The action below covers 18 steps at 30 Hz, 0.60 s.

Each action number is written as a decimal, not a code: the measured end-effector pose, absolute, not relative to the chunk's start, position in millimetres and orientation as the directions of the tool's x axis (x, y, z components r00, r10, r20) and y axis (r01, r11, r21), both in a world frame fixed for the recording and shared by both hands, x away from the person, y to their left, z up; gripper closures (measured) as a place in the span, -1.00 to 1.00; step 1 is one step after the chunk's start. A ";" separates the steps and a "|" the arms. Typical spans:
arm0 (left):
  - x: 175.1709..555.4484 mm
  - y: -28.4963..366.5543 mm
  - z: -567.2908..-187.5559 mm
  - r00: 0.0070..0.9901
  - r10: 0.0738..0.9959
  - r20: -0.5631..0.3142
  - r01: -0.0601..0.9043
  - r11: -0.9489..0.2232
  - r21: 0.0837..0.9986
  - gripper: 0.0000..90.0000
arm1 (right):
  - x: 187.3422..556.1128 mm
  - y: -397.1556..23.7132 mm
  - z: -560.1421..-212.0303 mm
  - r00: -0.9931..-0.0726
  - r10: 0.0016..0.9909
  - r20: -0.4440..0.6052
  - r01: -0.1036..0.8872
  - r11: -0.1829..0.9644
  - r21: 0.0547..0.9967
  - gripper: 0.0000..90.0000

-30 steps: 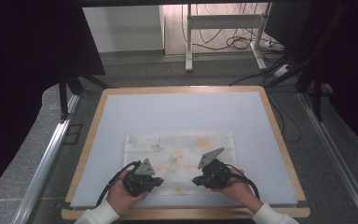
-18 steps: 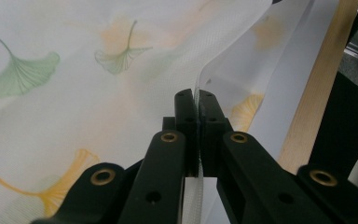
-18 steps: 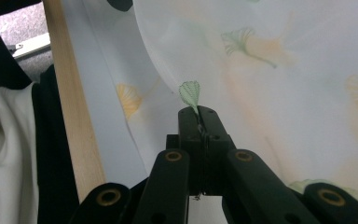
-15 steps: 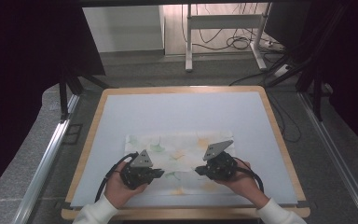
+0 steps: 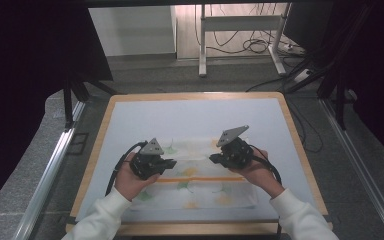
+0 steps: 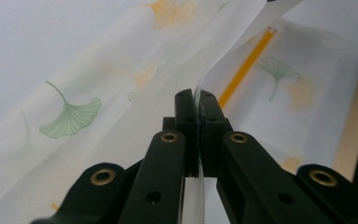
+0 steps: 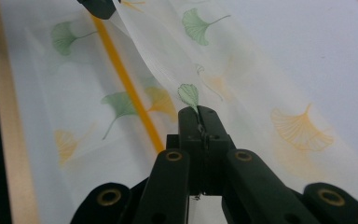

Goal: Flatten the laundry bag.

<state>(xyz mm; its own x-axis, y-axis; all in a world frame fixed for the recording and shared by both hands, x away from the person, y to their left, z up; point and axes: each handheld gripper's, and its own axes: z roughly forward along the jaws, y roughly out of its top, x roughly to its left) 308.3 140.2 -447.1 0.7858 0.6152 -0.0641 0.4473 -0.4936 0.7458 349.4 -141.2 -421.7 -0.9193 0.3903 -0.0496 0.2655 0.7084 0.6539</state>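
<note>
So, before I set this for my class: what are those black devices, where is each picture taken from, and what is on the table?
A person holds a hand-held pinching tool in each hand: the left tool and the right tool. One picture looks down from above the table. The other two come from small cameras riding on each tool, looking along its black jaws. On the table lies a thin white cloth printed with green and orange leaves and an orange stripe. Both tools are shut on an edge of the cloth, left and right, with that part lifted off the table.
</note>
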 end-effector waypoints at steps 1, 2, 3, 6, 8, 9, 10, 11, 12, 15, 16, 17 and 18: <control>312.2 140.5 -445.2 0.783 0.619 -0.061 0.447 -0.492 0.747 0.99 | 353.6 -139.9 -419.9 -0.917 0.395 -0.055 0.266 0.710 0.653 0.98; 316.4 140.8 -443.2 0.780 0.623 -0.055 0.445 -0.491 0.749 0.99 | 358.0 -138.7 -417.8 -0.915 0.398 -0.063 0.265 0.712 0.650 0.98; 321.1 141.4 -441.0 0.777 0.627 -0.050 0.444 -0.490 0.750 0.99 | 362.6 -137.3 -415.5 -0.913 0.401 -0.069 0.265 0.714 0.648 0.98; 336.8 143.9 -434.7 0.757 0.651 -0.048 0.454 -0.472 0.756 0.99 | 377.0 -132.6 -409.1 -0.907 0.411 -0.086 0.263 0.715 0.648 0.98; 347.9 146.1 -431.9 0.745 0.665 -0.057 0.466 -0.457 0.758 0.99 | 387.2 -128.8 -405.5 -0.902 0.419 -0.098 0.263 0.717 0.646 0.98; 353.0 146.9 -430.9 0.738 0.673 -0.057 0.471 -0.452 0.758 0.99 | 392.3 -126.9 -404.3 -0.900 0.423 -0.104 0.262 0.717 0.646 0.98; 357.5 147.5 -430.3 0.731 0.681 -0.056 0.475 -0.447 0.758 0.99 | 397.3 -125.2 -403.3 -0.897 0.429 -0.105 0.266 0.714 0.648 0.98; 362.0 148.4 -430.0 0.728 0.683 -0.051 0.474 -0.449 0.757 0.99 | 402.2 -123.4 -402.8 -0.894 0.436 -0.106 0.269 0.711 0.650 0.98; 365.7 148.5 -430.0 0.725 0.687 -0.047 0.475 -0.450 0.756 0.99 | 406.9 -122.0 -402.4 -0.890 0.442 -0.107 0.273 0.708 0.651 0.98; 376.6 147.6 -430.3 0.717 0.697 -0.024 0.471 -0.458 0.754 0.99 | 419.8 -117.7 -402.4 -0.881 0.458 -0.120 0.277 0.703 0.655 0.98; 380.9 147.4 -430.7 0.713 0.701 -0.022 0.471 -0.456 0.755 0.99 | 423.9 -116.4 -402.1 -0.876 0.465 -0.125 0.280 0.703 0.654 0.98; 385.9 147.4 -431.2 0.710 0.704 -0.029 0.476 -0.449 0.756 0.99 | 428.2 -115.3 -401.8 -0.872 0.469 -0.138 0.275 0.704 0.655 0.98; 391.2 147.6 -431.4 0.705 0.708 -0.036 0.482 -0.442 0.756 0.99 | 432.6 -114.0 -401.5 -0.866 0.477 -0.149 0.274 0.702 0.657 0.98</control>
<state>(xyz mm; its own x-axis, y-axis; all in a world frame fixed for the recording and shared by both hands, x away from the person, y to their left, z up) 391.2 147.6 -431.4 0.7053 0.7080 -0.0358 0.4821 -0.4420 0.7564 432.6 -114.0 -401.5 -0.8659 0.4775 -0.1489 0.2740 0.7020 0.6574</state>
